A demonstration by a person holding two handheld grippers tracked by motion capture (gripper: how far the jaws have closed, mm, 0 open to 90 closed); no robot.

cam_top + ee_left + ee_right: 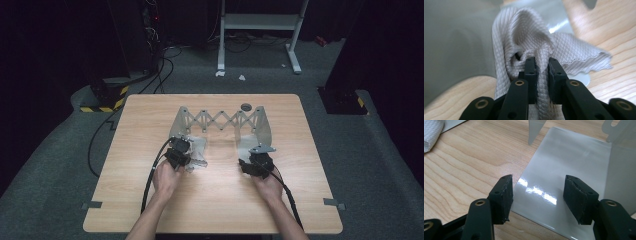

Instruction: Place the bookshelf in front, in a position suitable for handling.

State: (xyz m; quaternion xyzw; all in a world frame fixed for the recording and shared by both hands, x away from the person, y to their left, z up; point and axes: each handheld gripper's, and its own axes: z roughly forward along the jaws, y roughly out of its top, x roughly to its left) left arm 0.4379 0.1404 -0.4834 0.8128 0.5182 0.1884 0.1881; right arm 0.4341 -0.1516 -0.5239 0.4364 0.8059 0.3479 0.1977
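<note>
A pale grey textured cloth [524,35] is bunched up on the left base plate of a grey metal expanding rack [222,120]. My left gripper [541,65] is shut on a fold of that cloth, low over the wooden table [215,192]; from above the left gripper [181,152] sits at the cloth [197,150]. My right gripper [537,188] is open with nothing between its jaws, hovering over the front edge of the rack's glossy right base plate [566,162]. In the high view the right gripper [254,164] is by the rack's right end.
A small dark round object [245,106] lies on the table behind the rack. The rack's upright side panel [621,167] rises just right of my right gripper. A corner of white cloth [431,131] lies at the far left. Cables trail back toward the person's forearms.
</note>
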